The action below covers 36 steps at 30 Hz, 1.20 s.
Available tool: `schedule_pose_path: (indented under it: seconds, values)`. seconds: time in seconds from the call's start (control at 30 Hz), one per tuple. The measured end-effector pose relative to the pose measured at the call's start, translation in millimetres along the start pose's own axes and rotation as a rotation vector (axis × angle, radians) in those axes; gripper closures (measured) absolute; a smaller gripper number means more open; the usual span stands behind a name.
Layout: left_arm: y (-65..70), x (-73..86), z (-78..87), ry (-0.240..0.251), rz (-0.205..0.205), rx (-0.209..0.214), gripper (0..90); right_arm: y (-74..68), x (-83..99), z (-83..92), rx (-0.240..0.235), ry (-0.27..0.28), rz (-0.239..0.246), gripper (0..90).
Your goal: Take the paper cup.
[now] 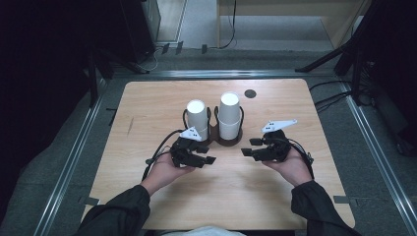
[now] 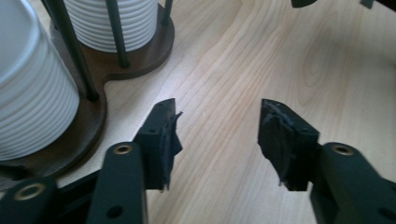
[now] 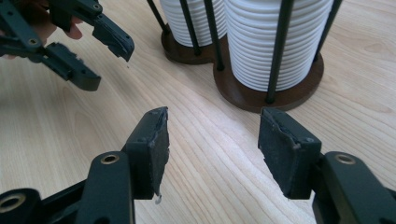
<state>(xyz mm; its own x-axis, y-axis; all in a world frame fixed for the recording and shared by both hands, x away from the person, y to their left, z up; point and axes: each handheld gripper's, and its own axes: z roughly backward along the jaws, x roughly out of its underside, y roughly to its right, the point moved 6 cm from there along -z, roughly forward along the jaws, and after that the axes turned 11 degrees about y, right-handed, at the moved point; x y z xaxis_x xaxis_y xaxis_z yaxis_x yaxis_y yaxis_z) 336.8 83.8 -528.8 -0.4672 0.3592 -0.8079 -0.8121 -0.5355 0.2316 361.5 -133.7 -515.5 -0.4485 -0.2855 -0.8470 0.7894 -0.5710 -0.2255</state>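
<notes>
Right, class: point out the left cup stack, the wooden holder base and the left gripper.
left cup stack [image 1: 197,120], high view, on its white side wall.
wooden holder base [image 3: 243,97], right gripper view, on its brown rim.
left gripper [image 3: 99,59], right gripper view, between its fingertips.

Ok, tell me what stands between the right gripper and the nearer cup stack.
Bare table lies between the right gripper and the cup stack. The holder rings the stack's sides with black rods; its top is free.

Your two cup stacks [image 1: 197,118] [image 1: 229,115] are white with fine horizontal ribbing, standing in a dark brown wooden holder [image 1: 229,141] with black rods. Your table [image 1: 275,98] is pale wood grain, with a black round spot [image 1: 250,93]. Your sleeves [image 1: 314,206] are dark.
</notes>
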Motion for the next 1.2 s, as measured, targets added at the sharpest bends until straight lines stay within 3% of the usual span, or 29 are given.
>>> schedule_pose_path:
  seconds: [0.2, 0.4, 0.6, 0.7, 0.73, 0.8, 1.1, 1.2]
  values:
    - [4.9, -8.2, 0.2, 0.011, -0.02, -0.003, 56.3, 1.5, -2.1, 3.1, -0.003, 0.001, 0.007, 43.1]
    - [2.8, -14.9, -1.0, 0.023, 0.002, -0.002, 60.4, 2.9, -5.4, 6.6, 0.005, -0.005, 0.003, 38.3]
    - [6.3, -24.9, -6.8, 0.039, 0.021, -0.007, 62.0, 8.2, -16.6, 11.0, 0.012, -0.009, 0.031, 36.0]
    - [10.6, -32.5, -11.8, 0.044, 0.0, 0.002, 63.6, 11.2, -23.7, 13.3, 0.005, -0.006, 0.033, 36.9]
    - [14.8, -38.1, -13.3, 0.071, -0.025, 0.005, 64.9, 12.4, -25.2, 13.2, 0.004, -0.007, 0.043, 37.1]
    - [16.5, -40.7, -14.3, 0.077, -0.029, 0.008, 65.4, 15.3, -27.7, 13.5, 0.008, -0.007, 0.051, 37.2]
    - [8.9, -54.4, -26.7, 0.081, 0.022, -0.046, 69.3, 26.2, -49.8, 17.6, 0.031, 0.003, 0.056, 35.0]
    - [3.3, -57.0, -30.2, 0.082, 0.056, -0.082, 70.0, 29.1, -68.3, 20.5, 0.036, 0.029, 0.053, 33.8]
